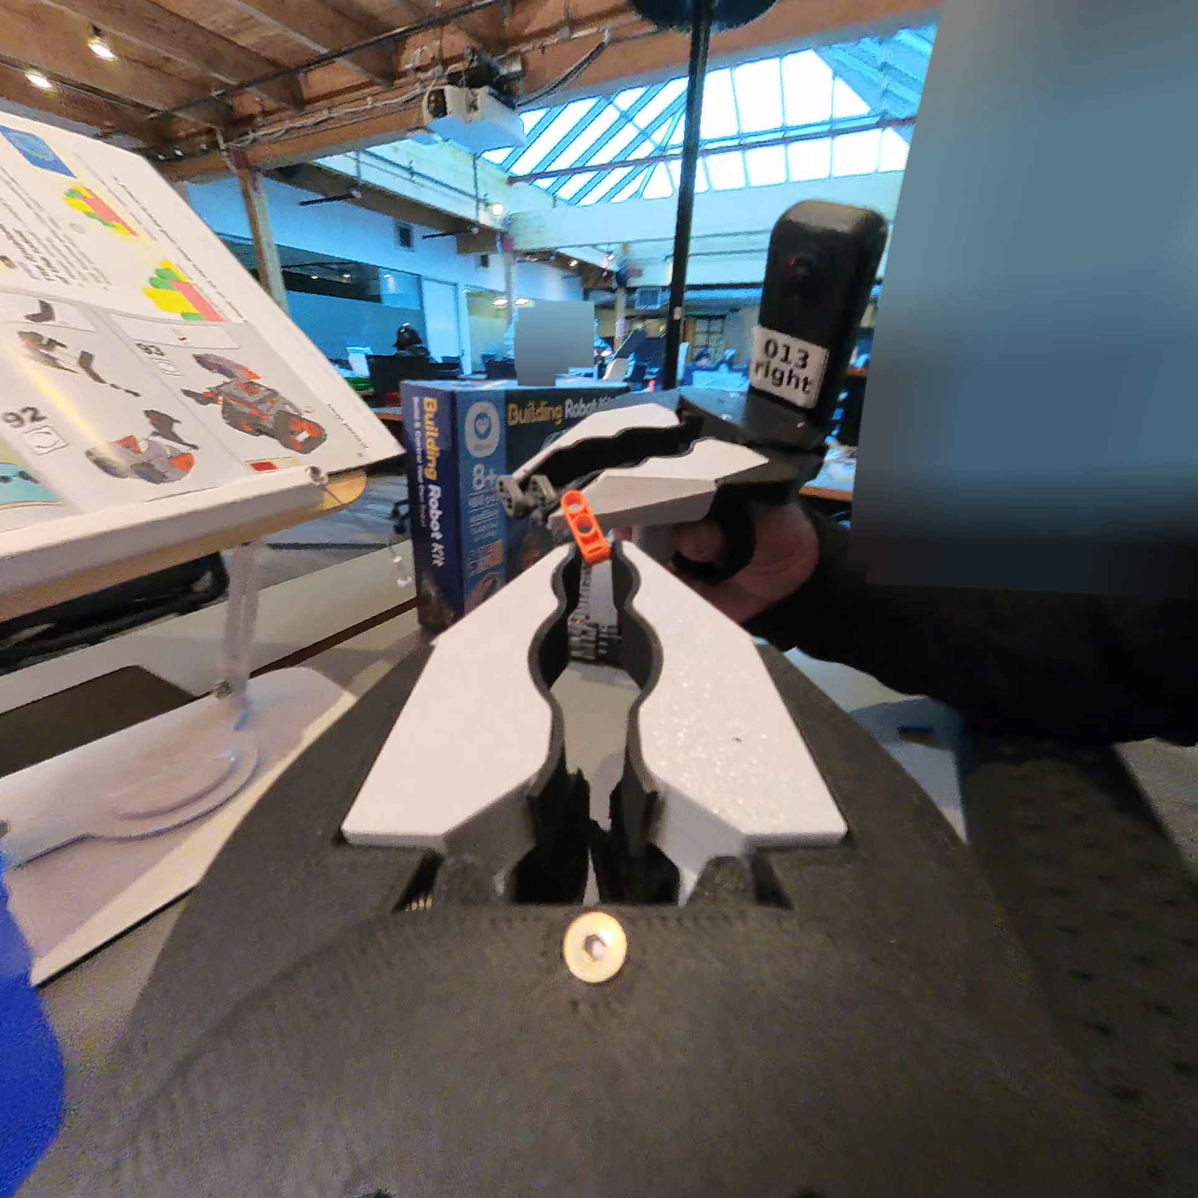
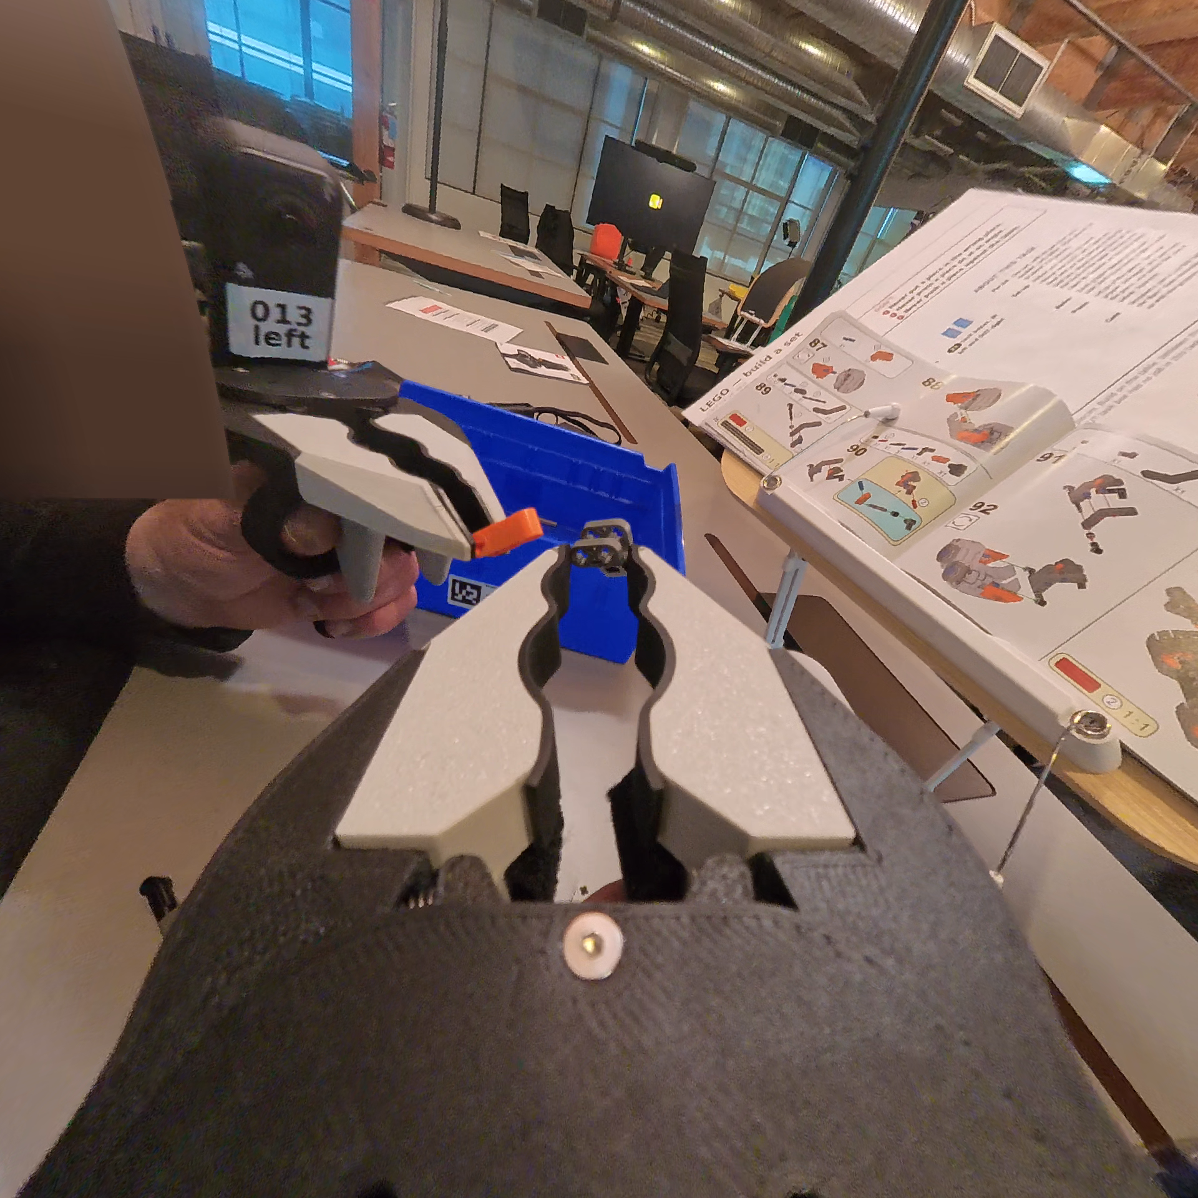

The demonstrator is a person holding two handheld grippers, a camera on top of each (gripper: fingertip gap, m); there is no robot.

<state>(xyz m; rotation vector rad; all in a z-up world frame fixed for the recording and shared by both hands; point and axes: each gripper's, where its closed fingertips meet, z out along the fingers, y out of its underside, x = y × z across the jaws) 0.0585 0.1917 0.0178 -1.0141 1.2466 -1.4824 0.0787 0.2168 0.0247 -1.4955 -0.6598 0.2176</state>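
- Left wrist view: left gripper (image 1: 591, 551) pinches an orange connector piece (image 1: 585, 526) at its fingertips, piece sticking up past the tips, held in the air above the table (image 1: 311, 622).
- A dark grey strip sits lower between the same fingers; cannot tell what it is.
- Right gripper (image 1: 528, 496) just beside the orange piece, tips clamped on a small dark grey frame piece (image 1: 526, 490); the two pieces are near, contact unclear.
- Right wrist view: grey frame piece (image 2: 601, 550) nipped between right gripper (image 2: 599, 557) tips; left gripper (image 2: 476, 541) to its left with the orange piece (image 2: 509, 531) pointing toward it, small gap visible.
- Blue bin (image 2: 570, 480) on the table (image 2: 97, 765) behind both grippers.
- Open instruction booklet (image 2: 1011, 493) on a tilted stand, right side.
- Blue kit box (image 1: 454, 493) upright behind the grippers.
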